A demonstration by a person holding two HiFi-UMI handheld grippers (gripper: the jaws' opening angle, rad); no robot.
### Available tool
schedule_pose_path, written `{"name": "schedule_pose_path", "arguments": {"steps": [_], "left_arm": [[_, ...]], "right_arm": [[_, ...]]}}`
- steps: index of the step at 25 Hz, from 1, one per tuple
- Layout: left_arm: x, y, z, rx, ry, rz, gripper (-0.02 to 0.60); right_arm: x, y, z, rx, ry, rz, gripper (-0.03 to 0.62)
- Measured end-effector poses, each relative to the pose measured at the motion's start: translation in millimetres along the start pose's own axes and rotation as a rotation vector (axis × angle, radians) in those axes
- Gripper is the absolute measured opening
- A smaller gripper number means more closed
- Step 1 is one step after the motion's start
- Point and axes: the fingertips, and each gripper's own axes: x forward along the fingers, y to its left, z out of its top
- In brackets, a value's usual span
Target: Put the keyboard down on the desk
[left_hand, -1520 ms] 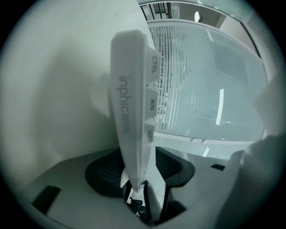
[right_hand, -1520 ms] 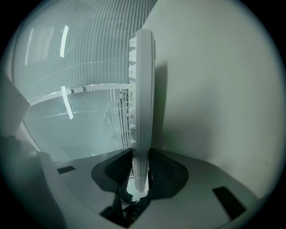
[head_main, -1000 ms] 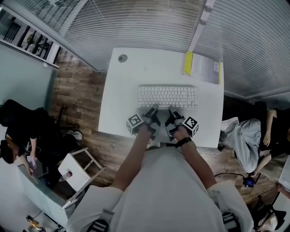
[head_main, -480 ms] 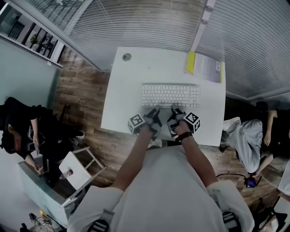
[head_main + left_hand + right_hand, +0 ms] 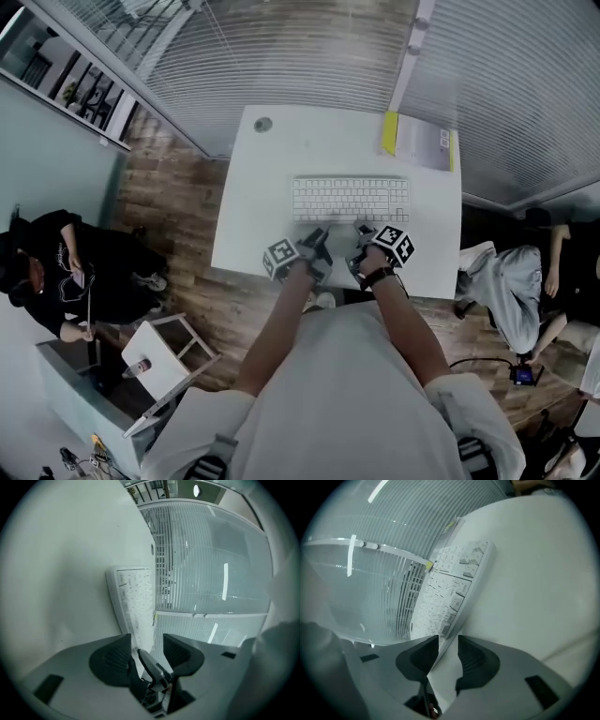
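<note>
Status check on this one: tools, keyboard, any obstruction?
Left tool open round keyboard near edge. Right tool clamped on same edge. Keyboard looks flat on desk. Yellow-edged booklet clear beyond.

The keyboard (image 5: 350,199) is white and full-width, with pale keys in even rows and a separate block of keys at its 3 o'clock end. It lies keys-up about the middle of the white surface (image 5: 251,192), its long axis running from 9 to 3 o'clock and parallel to the surface's edges. One long edge faces 6 o'clock, toward the person. Whether that edge rests fully down on the surface cannot be told.
</note>
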Motion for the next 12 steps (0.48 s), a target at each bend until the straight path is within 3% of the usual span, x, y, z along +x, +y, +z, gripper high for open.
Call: {"name": "schedule_pose_path", "arguments": {"steps": [3, 7, 9, 12], "left_arm": [[-3.0, -9.2, 4.8, 0.115, 0.018, 0.008, 0.195], [-5.8, -31.4, 10.6, 0.347, 0.044, 0.030, 0.195], [-8.7, -45.9, 16.1, 0.489, 0.042, 0.051, 0.195], [-18.3, -68.1, 29.7, 0.763, 0.011, 0.128, 0.195]], "right_arm": [[-16.5, 4.3, 3.3, -0.142, -0.029, 0.009, 0.124], [-43.2, 17.1, 13.8, -0.330, -0.097, 0.051, 0.124], [-55.9, 24.1, 21.2, -0.455, -0.133, 0.036, 0.124], [-75.7, 41.9, 33.2, -0.709, -0.207, -0.025, 0.124]]}}
